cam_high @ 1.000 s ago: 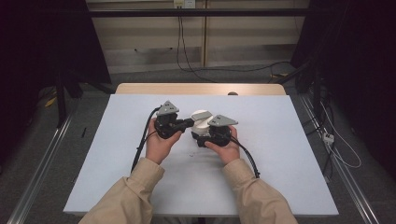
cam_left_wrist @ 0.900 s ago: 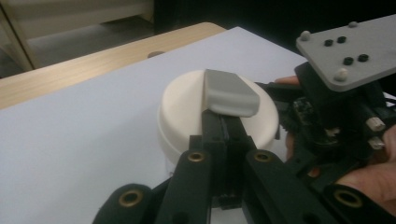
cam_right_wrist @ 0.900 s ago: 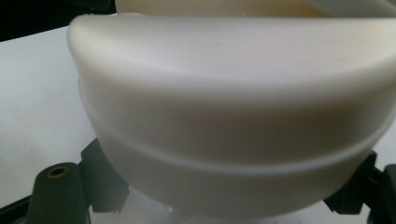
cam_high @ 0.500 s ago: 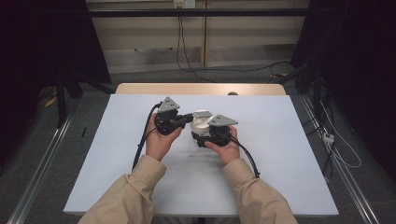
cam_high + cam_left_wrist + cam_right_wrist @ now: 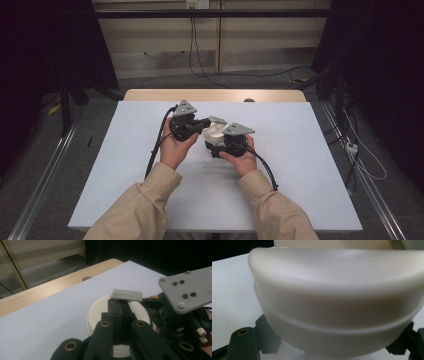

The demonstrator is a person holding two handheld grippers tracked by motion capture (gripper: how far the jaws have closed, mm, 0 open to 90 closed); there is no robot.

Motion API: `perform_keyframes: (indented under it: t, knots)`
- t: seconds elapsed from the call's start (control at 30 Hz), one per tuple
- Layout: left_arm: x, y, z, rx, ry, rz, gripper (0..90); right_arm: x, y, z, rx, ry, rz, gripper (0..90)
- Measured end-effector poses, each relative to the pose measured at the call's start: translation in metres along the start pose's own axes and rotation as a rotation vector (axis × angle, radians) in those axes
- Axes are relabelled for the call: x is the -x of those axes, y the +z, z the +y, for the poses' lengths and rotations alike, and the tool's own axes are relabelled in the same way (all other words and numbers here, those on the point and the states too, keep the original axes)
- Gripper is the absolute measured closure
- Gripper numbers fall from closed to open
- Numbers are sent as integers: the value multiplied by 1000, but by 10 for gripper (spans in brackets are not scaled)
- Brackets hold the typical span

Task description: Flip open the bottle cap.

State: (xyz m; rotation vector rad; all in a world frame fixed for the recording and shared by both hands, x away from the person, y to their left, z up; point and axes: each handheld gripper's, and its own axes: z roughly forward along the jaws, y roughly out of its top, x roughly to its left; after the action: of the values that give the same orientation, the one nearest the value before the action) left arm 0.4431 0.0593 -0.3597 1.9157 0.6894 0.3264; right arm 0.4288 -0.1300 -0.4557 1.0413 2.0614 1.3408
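Overhead, in the high view, one round white container (image 5: pixel 216 134) sits near the middle of the white table (image 5: pixel 300 165), largely hidden between the two tools. The left gripper (image 5: pixel 205 122) comes at it from the left, the right gripper (image 5: pixel 215 146) from the near right side; each carries one grey three-cornered plate, and one black cable trails back from each along a beige sleeve. A pale flap (image 5: pixel 218 120) slants up at the container's far top edge, its shape hard to read from here. The right hand covers most of its tool, so its jaws cannot be made out in this view.

Next, the left gripper view shows its two black jaws pressed together, clamped at their tips on the underside of one small pale tab (image 5: pixel 126 295). The tab's long axis runs across the jaws, tilting slightly down to the right. Below it lies the container's round lid (image 5: pixel 100 311), partly covered by the jaws. The right gripper's plate (image 5: pixel 190 288) cuts in at the right edge.

Lastly, the right gripper view has the container's curved wall (image 5: pixel 337 302) pressed close and blurred, its top cut off. One black jaw shows at each lower corner, hugging the wall on either side, so this tool grasps the container.
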Motion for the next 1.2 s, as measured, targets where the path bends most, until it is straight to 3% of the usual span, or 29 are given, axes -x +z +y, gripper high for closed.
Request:
perform_keyframes:
  t: [0.47,1.2]
  knots:
    - [1,4,7,-9,-29,-26,900,0,0,0,-1,-1,-2,187]
    - [4,14,20,-6,-24,-37,900,0,0,0,0,-4,-1,187]
